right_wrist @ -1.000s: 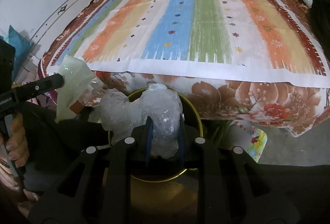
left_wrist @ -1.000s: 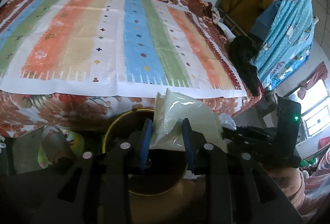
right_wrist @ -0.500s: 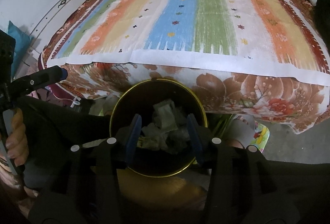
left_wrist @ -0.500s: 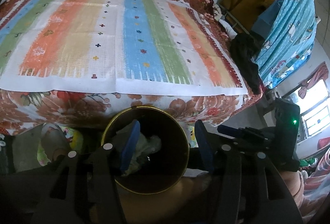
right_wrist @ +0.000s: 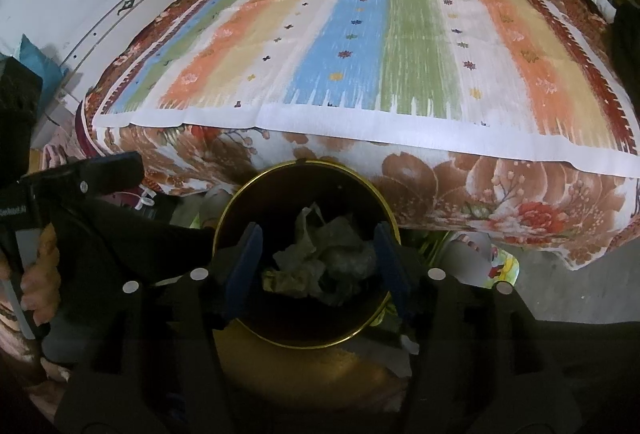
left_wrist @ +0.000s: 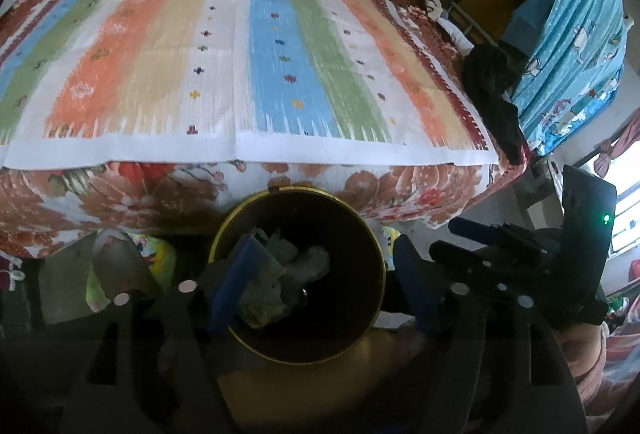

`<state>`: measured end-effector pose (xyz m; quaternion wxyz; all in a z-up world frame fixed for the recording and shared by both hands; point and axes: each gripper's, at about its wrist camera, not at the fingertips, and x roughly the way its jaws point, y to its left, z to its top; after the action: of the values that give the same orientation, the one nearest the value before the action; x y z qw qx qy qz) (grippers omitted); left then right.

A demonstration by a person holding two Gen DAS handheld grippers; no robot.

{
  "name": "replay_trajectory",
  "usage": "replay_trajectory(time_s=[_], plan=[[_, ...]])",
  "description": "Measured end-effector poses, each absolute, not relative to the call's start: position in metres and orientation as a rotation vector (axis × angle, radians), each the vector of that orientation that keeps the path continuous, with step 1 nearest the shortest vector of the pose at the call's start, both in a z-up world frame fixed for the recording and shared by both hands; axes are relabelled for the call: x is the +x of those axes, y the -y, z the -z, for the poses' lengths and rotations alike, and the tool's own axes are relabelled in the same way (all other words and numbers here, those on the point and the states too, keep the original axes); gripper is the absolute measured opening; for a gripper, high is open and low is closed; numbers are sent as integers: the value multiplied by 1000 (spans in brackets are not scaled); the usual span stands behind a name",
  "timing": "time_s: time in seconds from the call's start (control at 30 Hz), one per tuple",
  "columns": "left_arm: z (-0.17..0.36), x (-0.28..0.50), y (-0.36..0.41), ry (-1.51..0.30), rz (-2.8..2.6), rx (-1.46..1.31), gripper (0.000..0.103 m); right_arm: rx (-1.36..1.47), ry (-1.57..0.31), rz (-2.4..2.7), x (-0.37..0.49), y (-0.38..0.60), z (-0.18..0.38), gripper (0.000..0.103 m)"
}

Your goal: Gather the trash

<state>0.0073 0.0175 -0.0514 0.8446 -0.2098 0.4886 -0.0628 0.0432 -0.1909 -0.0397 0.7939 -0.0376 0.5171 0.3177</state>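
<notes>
Plastic wrappers [right_wrist: 320,266] have just been released into the bin [right_wrist: 308,166]; left gripper [left_wrist: 320,286] and right gripper [right_wrist: 316,266] fingers have just been opening, nothing grasped.

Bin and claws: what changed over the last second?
Both claws let go: the left claw dropped its yellowish bag, the right claw its clear plastic wad. Their jaws have just been opening, nothing between them. The trash now lies in the bin. Bin and bed stayed put.
</notes>
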Motion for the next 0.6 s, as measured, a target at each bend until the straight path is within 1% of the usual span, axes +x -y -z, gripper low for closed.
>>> replay_trajectory(time_s=[0.13,0.23,0.43,0.5,0.53,0.57,0.6], plan=[[57,3,-14,-1049,114,-428,73,-76,-1109,-685,43,192,39,59],[58,0,-13,-1047,102,-427,75,-79,-1105,-686,43,192,38,63],[58,-5,-15,-1040,91,-425,80,-70,-1100,-689,40,193,37,67],[57,-6,-15,-1043,92,-423,82,-64,-1098,-688,39,195,36,73],[56,-8,-16,-1042,94,-416,85,-60,-1097,-690,38,197,36,79],[56,-9,-16,-1042,95,-413,88,-60,-1096,-695,37,197,36,82],[56,-10,-17,-1042,96,-411,89,-63,-1092,-697,36,198,35,83]])
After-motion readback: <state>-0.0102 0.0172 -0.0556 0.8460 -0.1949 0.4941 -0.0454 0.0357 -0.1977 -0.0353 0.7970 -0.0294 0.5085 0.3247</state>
